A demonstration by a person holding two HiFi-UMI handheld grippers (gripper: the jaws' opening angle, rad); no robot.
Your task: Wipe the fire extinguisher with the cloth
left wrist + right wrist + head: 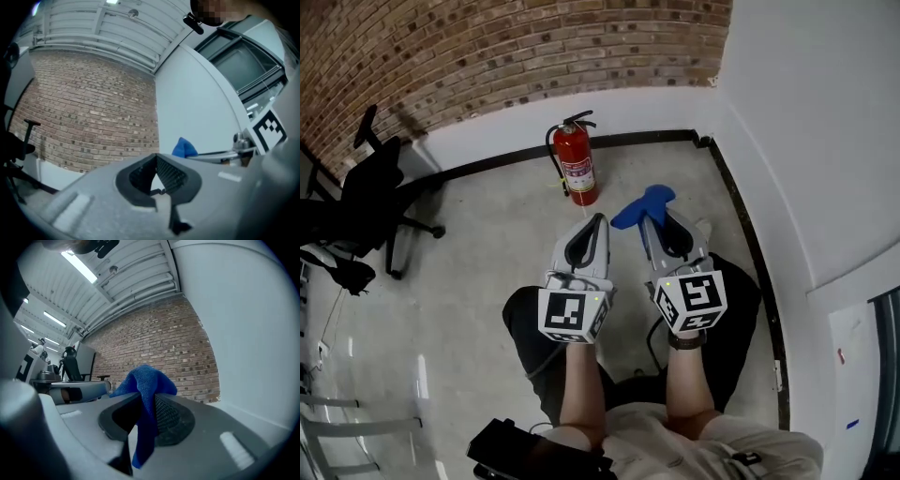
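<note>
Cloth [649, 199] sits pinched in the right gripper [643, 221]; left gripper [599, 221] closed empty, near fire extinguisher [578, 169].

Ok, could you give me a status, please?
Right claw shut on blue cloth. Left claw shut, empty. Fire extinguisher upright by wall, untouched. Nothing between.

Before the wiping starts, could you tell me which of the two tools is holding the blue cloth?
The right tool: its jaws pinch the blue cloth; the left tool is shut on nothing.
</note>
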